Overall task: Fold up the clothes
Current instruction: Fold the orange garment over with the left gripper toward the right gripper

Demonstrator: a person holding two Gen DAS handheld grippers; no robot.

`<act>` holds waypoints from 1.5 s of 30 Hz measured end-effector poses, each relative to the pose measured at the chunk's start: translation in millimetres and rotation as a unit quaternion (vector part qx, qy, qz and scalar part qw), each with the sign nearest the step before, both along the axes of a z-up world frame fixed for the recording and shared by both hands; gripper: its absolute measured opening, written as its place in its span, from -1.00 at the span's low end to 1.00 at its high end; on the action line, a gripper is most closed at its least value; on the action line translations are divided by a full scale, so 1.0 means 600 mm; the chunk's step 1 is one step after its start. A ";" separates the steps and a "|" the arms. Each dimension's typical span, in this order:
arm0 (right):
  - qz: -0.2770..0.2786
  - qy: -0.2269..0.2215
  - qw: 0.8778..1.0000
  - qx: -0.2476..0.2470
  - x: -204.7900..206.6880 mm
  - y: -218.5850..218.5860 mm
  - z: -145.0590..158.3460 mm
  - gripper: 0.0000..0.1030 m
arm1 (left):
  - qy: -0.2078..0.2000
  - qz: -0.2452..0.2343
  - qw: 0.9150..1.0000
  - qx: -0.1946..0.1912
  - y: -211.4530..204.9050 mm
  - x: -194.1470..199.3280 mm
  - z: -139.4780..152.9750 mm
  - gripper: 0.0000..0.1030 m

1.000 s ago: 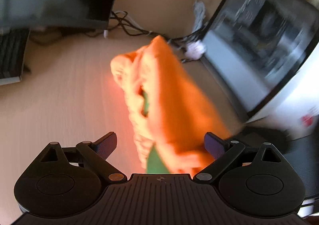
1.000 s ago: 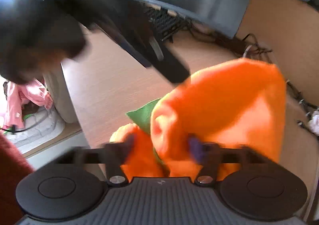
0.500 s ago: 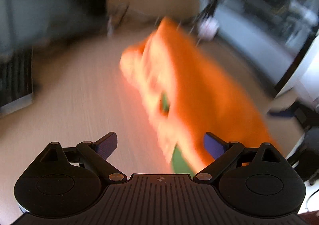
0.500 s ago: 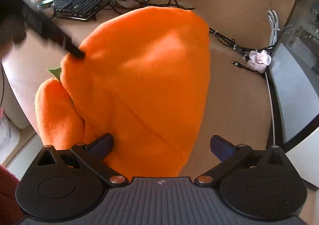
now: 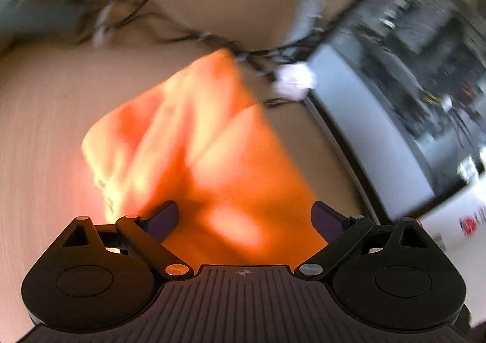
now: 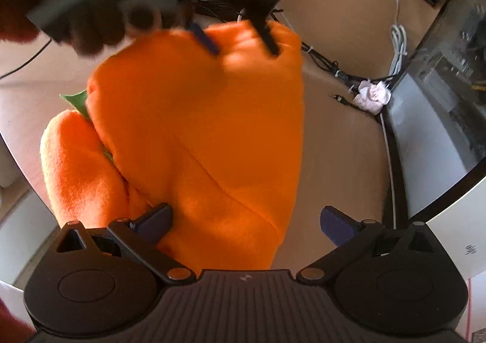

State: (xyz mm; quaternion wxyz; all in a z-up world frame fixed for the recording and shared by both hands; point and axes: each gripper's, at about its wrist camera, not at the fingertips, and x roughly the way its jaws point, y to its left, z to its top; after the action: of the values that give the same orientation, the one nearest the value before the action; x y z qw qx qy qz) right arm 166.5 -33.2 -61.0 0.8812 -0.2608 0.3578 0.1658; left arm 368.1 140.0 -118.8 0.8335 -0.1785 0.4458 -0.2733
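Here the orange fleece garment (image 6: 197, 136) is laid bunched on the wooden desk (image 6: 340, 161), a green patch (image 6: 74, 100) showing at its edge. The left gripper (image 5: 244, 217) and the right gripper (image 6: 246, 220) are both held with fingers spread, nothing clamped. A fold seems just set down; next, a fresh edge should be pinched and carried over

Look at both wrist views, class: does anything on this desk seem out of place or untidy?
Yes. A crumpled pale wad lies among tangled cables beyond the orange garment, which is bunched, with a green piece poking out at its left edge.
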 end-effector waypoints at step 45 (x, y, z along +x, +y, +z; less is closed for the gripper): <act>-0.029 0.290 0.913 0.286 0.140 -0.126 0.012 0.03 | -0.318 -0.231 0.851 0.350 -0.121 -0.378 0.055 0.99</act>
State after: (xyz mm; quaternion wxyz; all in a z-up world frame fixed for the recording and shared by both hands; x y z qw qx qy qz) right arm 250.5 -109.0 -53.7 0.7803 0.0718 0.5420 0.3037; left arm 141.0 67.6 -85.9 0.8501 0.3293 0.2508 -0.3255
